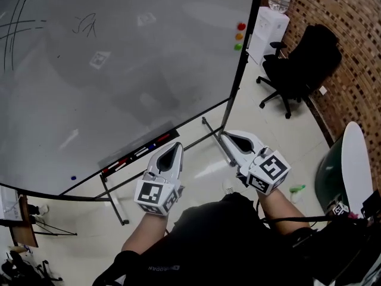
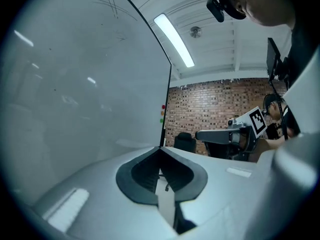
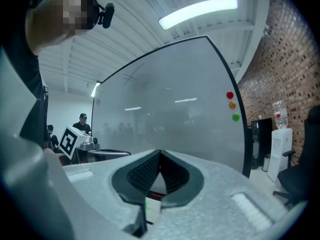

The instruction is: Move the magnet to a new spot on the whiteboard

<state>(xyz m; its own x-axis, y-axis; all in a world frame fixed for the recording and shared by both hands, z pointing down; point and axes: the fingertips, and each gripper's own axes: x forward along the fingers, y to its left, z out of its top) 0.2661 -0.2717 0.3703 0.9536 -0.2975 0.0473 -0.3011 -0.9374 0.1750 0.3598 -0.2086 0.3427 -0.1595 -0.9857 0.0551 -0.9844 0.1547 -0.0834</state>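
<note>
You are holding the left tool [image 1: 177, 143] low in front of your body with its jaws clenched together at the tips; nothing is sitting between them, and in the left gripper view the left tool [image 2: 160, 151] is pointing past the right edge of the whiteboard [image 2: 85, 84]; you are holding the right tool [image 1: 227, 136] just beside it, likewise clenched and gripping nothing, and neither tool is touching the board; in the right gripper view the right tool [image 3: 160, 153] is facing the board's surface.

The whiteboard [image 1: 119, 70] is standing on a dark wheeled frame; a red magnet [image 1: 241, 26], an orange magnet [image 1: 239, 36] and a green magnet [image 1: 237, 46] are sitting in a short column against its right edge, near the top right corner, well apart from both tools; a small blue magnet [image 1: 74, 177] is sitting near the bottom left corner; faint pen strokes are showing toward the top left; a marker tray [image 1: 140, 152] is running along the bottom edge, holding markers.

Around you, a pale glossy floor [image 1: 202, 165] is reflecting the lights; a black office chair [image 1: 300, 64] is standing to the right of the board, beside a white water dispenser [image 1: 268, 31]; a brick wall [image 1: 357, 52] is closing off the right side; a ceiling light [image 3: 197, 11] is glowing overhead; a person [image 3: 81, 124] is standing in the background past the board's left edge.
</note>
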